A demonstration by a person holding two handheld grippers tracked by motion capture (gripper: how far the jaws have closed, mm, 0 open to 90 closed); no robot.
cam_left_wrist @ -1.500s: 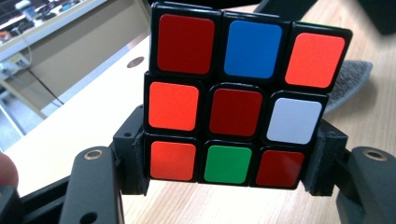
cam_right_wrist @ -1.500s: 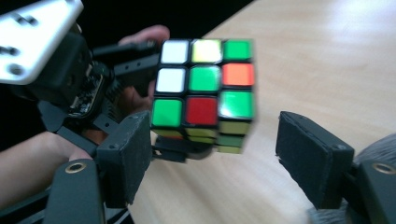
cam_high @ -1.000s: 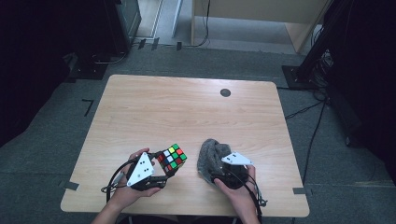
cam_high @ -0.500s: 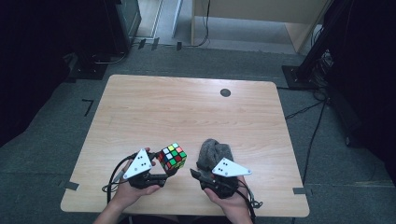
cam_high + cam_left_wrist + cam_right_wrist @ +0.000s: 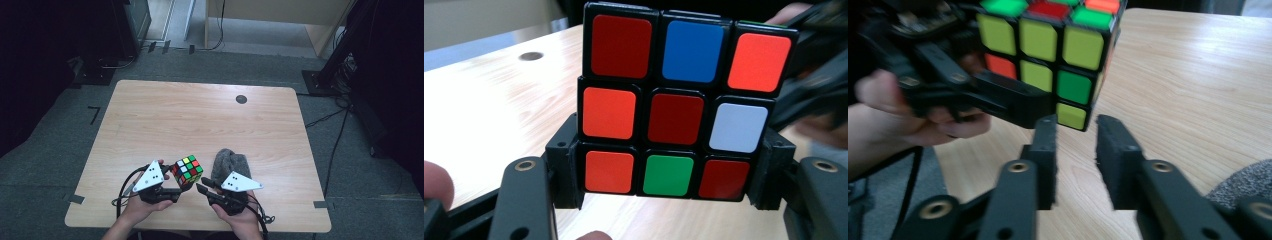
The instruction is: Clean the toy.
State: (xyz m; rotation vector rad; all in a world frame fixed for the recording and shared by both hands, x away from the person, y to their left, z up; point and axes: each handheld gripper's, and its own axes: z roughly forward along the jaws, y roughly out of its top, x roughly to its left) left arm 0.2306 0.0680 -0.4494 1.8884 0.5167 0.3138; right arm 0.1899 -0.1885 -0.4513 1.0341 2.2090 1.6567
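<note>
While the left gripper (image 5: pixel 175 186) pinches a scrambled Rubik's cube (image 5: pixel 188 171) by its bottom layer, lifted above the near edge of the wooden table (image 5: pixel 200 120), the right gripper (image 5: pixel 1077 131) has just been closing, nothing between its narrowly parted jaws. The cube's lower corner sits just ahead, up and left; a grey cloth (image 5: pixel 229 164) lies beside.

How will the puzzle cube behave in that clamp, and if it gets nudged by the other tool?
The puzzle cube looks rigid and probably light: the left tool holds it off the table by its bottom layer alone. Its glossy stickers suggest it could slip. A nudge from the right tool may twist a layer rather than shift the cube.
</note>
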